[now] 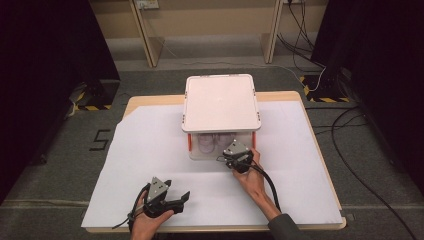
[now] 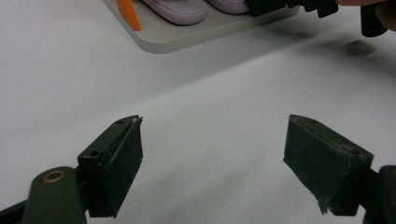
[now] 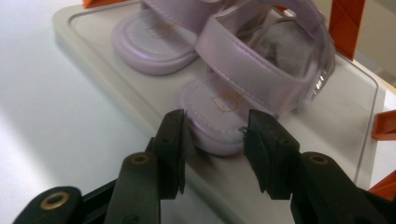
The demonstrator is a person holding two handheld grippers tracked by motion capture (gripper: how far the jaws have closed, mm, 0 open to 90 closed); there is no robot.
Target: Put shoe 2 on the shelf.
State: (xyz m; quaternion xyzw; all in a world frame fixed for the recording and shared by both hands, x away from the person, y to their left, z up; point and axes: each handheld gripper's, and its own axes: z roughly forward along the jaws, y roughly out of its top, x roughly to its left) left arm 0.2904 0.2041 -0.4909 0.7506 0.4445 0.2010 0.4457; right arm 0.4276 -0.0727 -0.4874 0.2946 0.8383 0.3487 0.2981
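**Right gripper at the toe of a lilac sandal, left gripper idle on the sheet**

From the high view, your right gripper (image 1: 231, 156) sits at the near, open side of the white box (image 1: 221, 102), whose flat lid covers the top; two lilac shapes show under that lid. Your left gripper (image 1: 175, 192) is well apart from the box, low over the white sheet (image 1: 150, 150) near your edge of the table.

In the left gripper view, your jaws stand wide apart with nothing between them, just bare sheet below. Farther off lie the corner of the grey tray (image 2: 187, 39), an orange post (image 2: 127, 14) and the front of a sandal (image 2: 180, 11); the other gripper shows dark at the top right.

In the right gripper view, two lilac sandals lie side by side on the tray (image 3: 93, 79) inside the box. Your jaws flank the toe of the nearer sandal (image 3: 219, 126), one on each side and partly closed. Whether the pads actually press on the sole I cannot tell. The farther sandal (image 3: 154, 46) lies just beside it, untouched. Orange posts (image 3: 345, 23) stand at the tray's corners.
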